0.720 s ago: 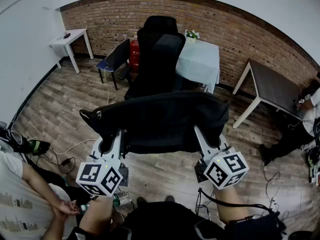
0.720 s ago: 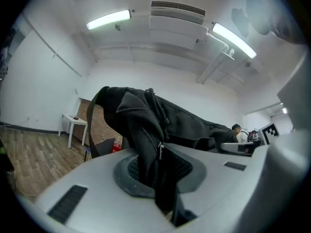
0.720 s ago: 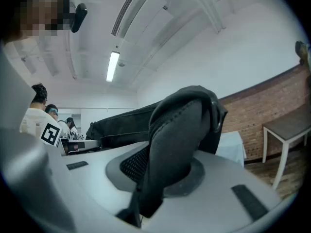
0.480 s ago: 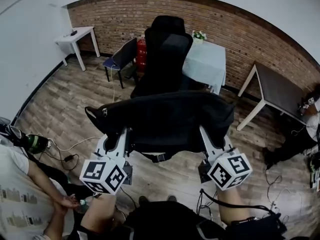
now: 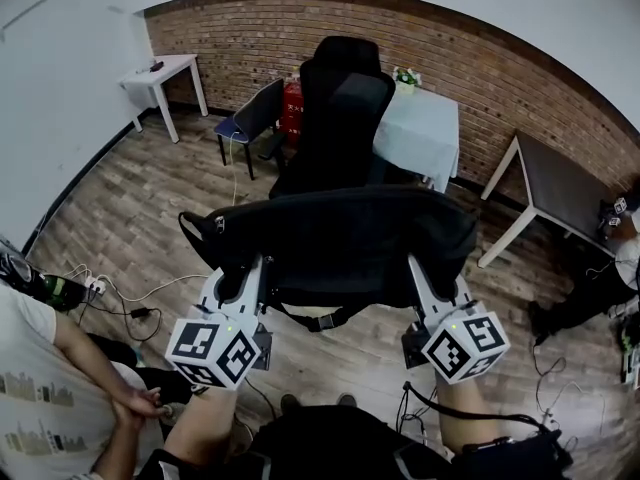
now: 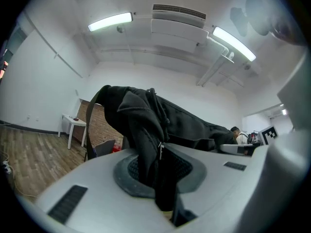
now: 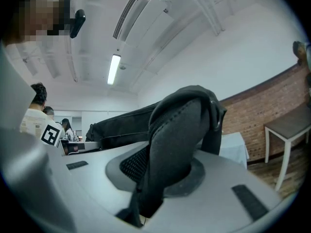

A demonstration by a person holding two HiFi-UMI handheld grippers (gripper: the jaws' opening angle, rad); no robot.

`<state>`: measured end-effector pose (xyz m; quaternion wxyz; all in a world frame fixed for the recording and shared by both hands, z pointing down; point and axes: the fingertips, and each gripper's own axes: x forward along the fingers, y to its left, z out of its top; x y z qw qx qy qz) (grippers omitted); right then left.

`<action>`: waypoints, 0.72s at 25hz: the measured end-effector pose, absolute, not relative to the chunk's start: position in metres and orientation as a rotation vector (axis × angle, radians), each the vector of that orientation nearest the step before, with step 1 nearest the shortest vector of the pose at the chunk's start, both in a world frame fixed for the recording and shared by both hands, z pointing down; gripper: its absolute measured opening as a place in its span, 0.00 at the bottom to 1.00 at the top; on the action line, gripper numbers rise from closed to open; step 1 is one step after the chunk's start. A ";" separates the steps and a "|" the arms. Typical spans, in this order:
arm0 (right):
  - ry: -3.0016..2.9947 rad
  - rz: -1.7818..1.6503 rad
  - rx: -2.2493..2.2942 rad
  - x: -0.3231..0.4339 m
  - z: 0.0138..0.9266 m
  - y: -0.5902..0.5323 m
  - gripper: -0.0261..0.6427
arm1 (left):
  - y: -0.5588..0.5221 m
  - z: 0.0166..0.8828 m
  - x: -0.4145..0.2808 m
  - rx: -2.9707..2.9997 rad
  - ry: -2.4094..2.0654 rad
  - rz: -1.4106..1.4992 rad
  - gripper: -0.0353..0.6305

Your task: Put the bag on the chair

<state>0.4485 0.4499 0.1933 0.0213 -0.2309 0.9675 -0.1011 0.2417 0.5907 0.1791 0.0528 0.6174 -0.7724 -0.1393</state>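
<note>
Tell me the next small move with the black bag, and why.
Probably carry the black fabric bag forward and level toward the black high-backed office chair. The left gripper and right gripper each have their jaws clamped on an end of the bag, so it hangs stretched between them in the air. The chair stands beyond it, its seat hidden behind the bag.

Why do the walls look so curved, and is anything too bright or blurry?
Head view: the wide lens bows the brick wall into an arc, and the black bag swallows detail. Left gripper view: ceiling lights glare white, edges blur. Right gripper view: the rim darkens and blurs.
</note>
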 end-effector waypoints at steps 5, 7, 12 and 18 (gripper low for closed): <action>3.002 -0.321 -0.736 0.439 0.190 0.446 0.16 | 0.586 0.177 0.231 1.886 -2.328 -0.435 0.12; 3.006 -0.321 -0.745 0.436 0.189 0.447 0.17 | 0.586 0.177 0.227 1.890 -2.319 -0.442 0.12; 3.008 -0.303 -0.761 0.427 0.193 0.464 0.17 | 0.601 0.183 0.217 1.912 -2.306 -0.468 0.12; 2.993 -0.303 -0.802 0.405 0.198 0.473 0.17 | 0.607 0.187 0.193 1.943 -2.282 -0.481 0.12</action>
